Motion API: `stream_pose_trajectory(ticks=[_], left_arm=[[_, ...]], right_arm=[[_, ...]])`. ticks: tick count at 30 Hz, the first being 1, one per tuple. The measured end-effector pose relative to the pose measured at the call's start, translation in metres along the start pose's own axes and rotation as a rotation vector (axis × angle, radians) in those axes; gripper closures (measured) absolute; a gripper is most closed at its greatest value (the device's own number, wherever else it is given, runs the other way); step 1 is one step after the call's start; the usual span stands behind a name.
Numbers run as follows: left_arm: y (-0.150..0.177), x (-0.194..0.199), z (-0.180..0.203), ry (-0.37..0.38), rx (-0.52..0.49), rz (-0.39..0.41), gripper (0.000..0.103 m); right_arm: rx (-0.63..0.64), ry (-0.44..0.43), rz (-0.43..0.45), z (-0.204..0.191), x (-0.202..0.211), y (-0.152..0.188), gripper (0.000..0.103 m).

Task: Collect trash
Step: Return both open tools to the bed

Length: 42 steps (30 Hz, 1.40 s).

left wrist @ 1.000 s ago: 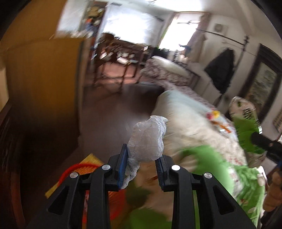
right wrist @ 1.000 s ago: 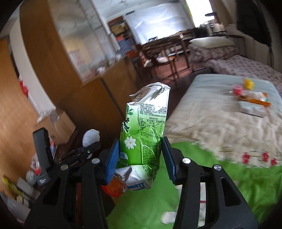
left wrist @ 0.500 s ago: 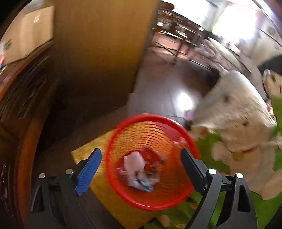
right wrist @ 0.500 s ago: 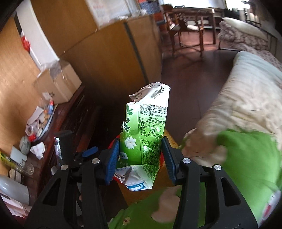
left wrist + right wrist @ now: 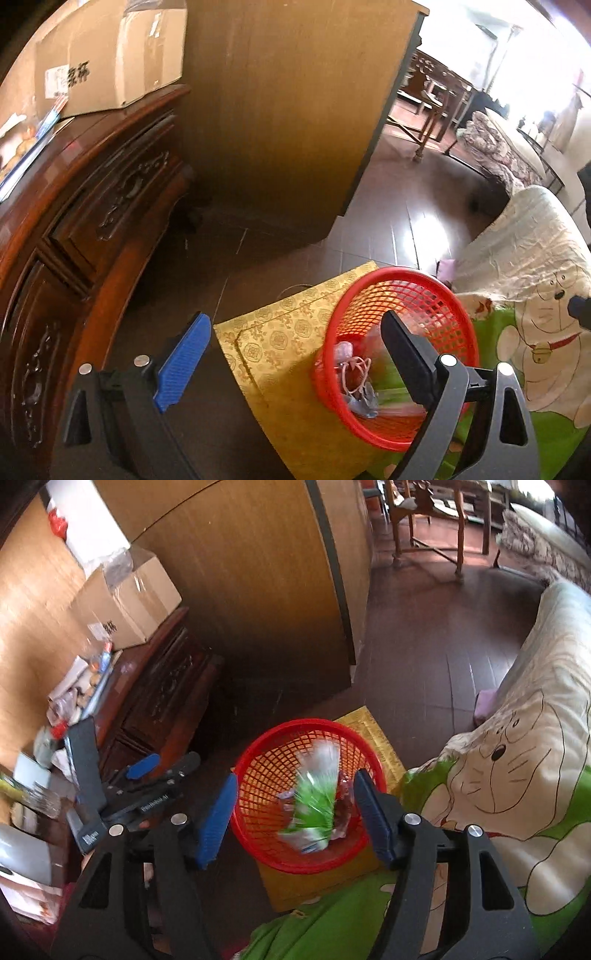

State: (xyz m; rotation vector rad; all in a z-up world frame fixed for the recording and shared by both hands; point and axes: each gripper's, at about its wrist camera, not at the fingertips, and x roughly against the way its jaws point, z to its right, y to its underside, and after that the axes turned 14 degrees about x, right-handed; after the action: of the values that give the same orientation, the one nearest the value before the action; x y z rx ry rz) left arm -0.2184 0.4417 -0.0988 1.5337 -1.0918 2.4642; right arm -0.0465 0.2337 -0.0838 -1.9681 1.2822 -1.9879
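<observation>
A red mesh trash basket [image 5: 266, 753] stands on a yellow patterned box [image 5: 284, 332] beside the bed. My right gripper [image 5: 295, 816] is open above it, and a green and white snack bag [image 5: 314, 805], blurred, is inside the basket's rim below the jaws. My left gripper [image 5: 295, 354] is open and empty, to the left of the basket [image 5: 454, 314]. It also shows in the right wrist view [image 5: 140, 775]. Crumpled trash [image 5: 354, 373] lies in the basket's bottom.
A carved dark wood cabinet [image 5: 85, 206] stands at the left with a cardboard box [image 5: 110, 62] and clutter on top. A tall wooden wardrobe [image 5: 295, 110] stands behind. The bed with a cartoon-cat quilt [image 5: 517, 775] is at the right. Dark wood floor [image 5: 424, 635] lies beyond.
My right gripper has opened and let go of the green bag, which drops into the basket. My left gripper, open since dropping the plastic wad, has shifted left of the basket.
</observation>
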Motion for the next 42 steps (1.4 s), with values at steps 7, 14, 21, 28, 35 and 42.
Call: stream_pose_trajectory(ticks=[7, 14, 21, 28, 35, 42], left_arm=[[0.012, 0.013, 0.041, 0.023, -0.084, 0.03, 0.011], [0.01, 0.055, 0.078, 0.071, -0.161, 0.101, 0.01], [0.015, 0.108, 0.125, 0.144, -0.25, 0.174, 0.007], [0.043, 0.156, 0.198, 0.272, -0.377, 0.2, 0.006], [0.095, 0.166, 0.297, 0.362, -0.576, 0.168, 0.006], [0.136, 0.13, 0.406, 0.425, -0.694, 0.058, 0.006]], right_arm=[[-0.038, 0.008, 0.06, 0.007, 0.023, 0.006, 0.033], [-0.008, 0.106, 0.189, 0.012, 0.082, 0.012, 0.03], [-0.081, 0.169, 0.338, 0.039, 0.159, 0.034, 0.027], [-0.192, 0.281, 0.476, 0.081, 0.232, 0.084, 0.022], [-0.366, 0.431, 0.5, 0.152, 0.265, 0.147, 0.02], [-0.631, 0.526, 0.417, 0.245, 0.266, 0.204, 0.019]])
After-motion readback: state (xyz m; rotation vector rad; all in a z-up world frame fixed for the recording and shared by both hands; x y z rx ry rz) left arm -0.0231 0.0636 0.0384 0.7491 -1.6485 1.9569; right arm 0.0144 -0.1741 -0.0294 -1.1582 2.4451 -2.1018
